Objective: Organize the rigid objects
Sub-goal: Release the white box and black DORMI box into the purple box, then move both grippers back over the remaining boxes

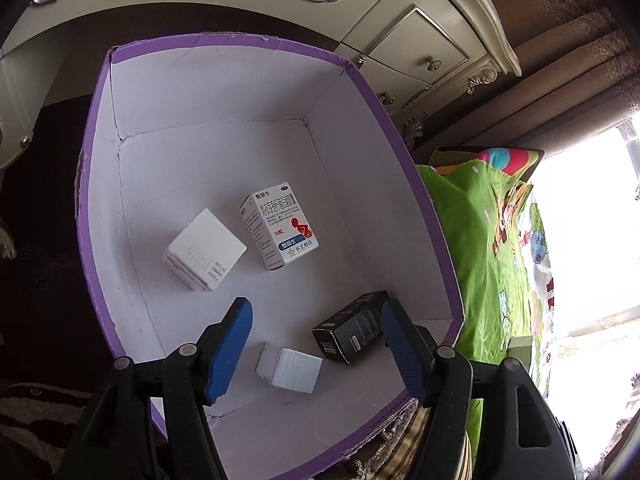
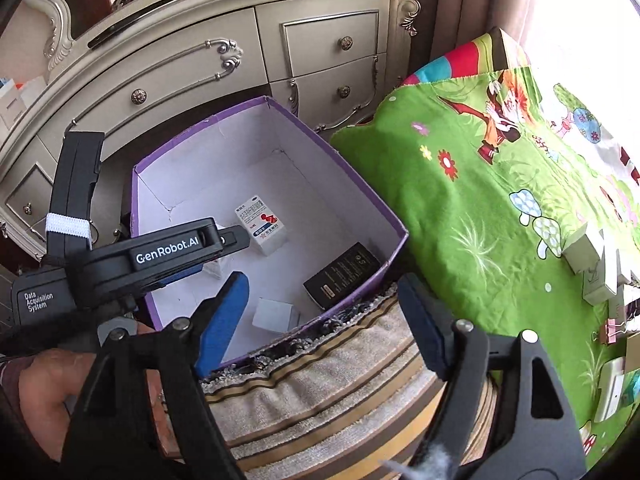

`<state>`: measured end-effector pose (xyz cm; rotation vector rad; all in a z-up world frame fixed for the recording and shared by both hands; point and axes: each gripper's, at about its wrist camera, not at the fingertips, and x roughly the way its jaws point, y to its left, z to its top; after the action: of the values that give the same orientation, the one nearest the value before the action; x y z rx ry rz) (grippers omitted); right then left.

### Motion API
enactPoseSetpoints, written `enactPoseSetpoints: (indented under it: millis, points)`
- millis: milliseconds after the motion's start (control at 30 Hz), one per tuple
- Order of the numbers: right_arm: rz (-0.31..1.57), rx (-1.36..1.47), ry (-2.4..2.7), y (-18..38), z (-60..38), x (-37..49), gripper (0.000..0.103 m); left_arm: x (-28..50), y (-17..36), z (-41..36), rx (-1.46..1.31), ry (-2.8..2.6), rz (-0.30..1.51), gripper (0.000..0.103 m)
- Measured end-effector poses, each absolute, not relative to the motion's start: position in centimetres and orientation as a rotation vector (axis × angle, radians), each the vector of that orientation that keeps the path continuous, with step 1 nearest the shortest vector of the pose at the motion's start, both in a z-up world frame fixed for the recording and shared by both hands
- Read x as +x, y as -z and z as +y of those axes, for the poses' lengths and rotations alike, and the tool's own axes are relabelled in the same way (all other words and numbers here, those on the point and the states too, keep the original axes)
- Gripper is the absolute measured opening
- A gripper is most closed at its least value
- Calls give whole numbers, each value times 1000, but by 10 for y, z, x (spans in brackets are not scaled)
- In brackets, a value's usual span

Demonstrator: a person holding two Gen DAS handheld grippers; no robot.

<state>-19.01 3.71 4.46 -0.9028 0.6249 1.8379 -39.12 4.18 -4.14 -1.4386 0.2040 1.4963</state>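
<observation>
A purple cardboard box point(image 1: 96, 200) with a white inside holds a medicine carton point(image 1: 280, 232), a white cube box point(image 1: 204, 250), a small white box point(image 1: 290, 368) and a black box point(image 1: 352, 326). My left gripper point(image 1: 316, 332) is open and empty above the box's near end. In the right wrist view the same purple box point(image 2: 360, 200) holds the medicine carton point(image 2: 262, 224), black box point(image 2: 342, 274) and small white box point(image 2: 276, 316). My right gripper point(image 2: 324, 308) is open and empty over the box's near rim. The left gripper's body point(image 2: 120, 264) is at its left.
A cream dresser point(image 2: 240, 64) with drawers stands behind the box. A green cartoon cloth point(image 2: 480, 200) covers a surface to the right, with several small boxes point(image 2: 584, 256) and a pink binder clip point(image 2: 612, 330) near its right edge. A striped rug point(image 2: 320, 392) lies below.
</observation>
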Motion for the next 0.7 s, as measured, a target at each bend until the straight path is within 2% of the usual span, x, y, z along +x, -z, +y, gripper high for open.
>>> enactPoseSetpoints:
  millis: [167, 333, 500, 700]
  points:
    - [527, -825, -1740, -50, 25, -137, 89, -374, 30, 55, -1356, -1540, 289, 68]
    - [460, -821, -1616, -44, 20, -87, 89, -339, 15, 70, -1232, -1538, 412, 68]
    - [370, -832, -1458, -36, 17, -48, 89, -297, -1, 78, -1113, -1470, 453, 68]
    - [493, -740, -1401, -29, 18, -7, 89, -243, -16, 85, -1032, -1337, 468, 68]
